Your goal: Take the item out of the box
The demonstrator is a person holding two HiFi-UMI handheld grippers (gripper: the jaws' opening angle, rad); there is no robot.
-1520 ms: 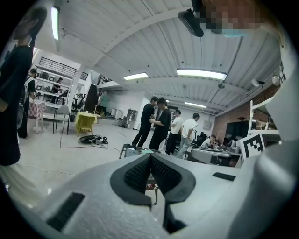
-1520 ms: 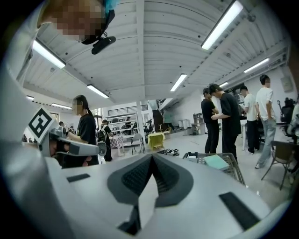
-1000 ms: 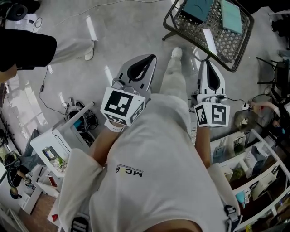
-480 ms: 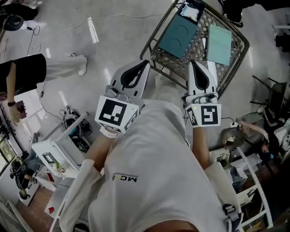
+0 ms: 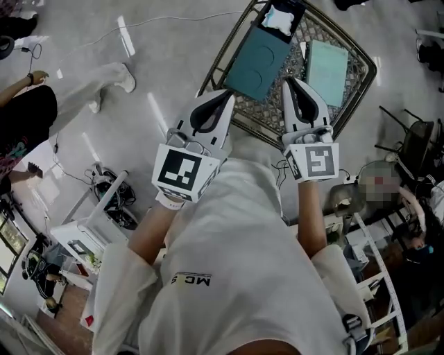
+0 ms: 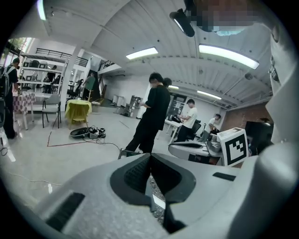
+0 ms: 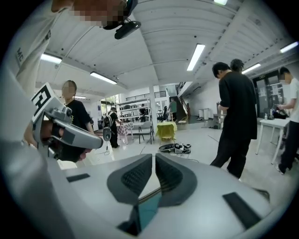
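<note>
A wire-mesh table [image 5: 357, 83] stands ahead of me on the grey floor. On it lie a dark teal box [image 5: 260, 55] and a paler teal flat piece [image 5: 326, 64]. Something white [image 5: 281, 17] sits in an open box at the top edge. My left gripper [image 5: 225, 96] is shut and empty, its tip at the table's near rim beside the dark box. My right gripper [image 5: 288, 80] is shut and empty too, its tip over the mesh between the two teal pieces. In the gripper views both pairs of jaws meet, left [image 6: 149, 156] and right [image 7: 153, 156], with nothing between them.
A white shelf unit [image 5: 83, 232] and a tangle of cables [image 5: 104, 186] are on the floor at the left. More shelving [image 5: 378, 277] and a chair [image 5: 416, 145] stand at the right. A person in black [image 5: 21, 125] is at the far left; others stand in the room.
The wire table has come closer and now lies right under both gripper tips. Both grippers moved forward toward it and stayed shut.
</note>
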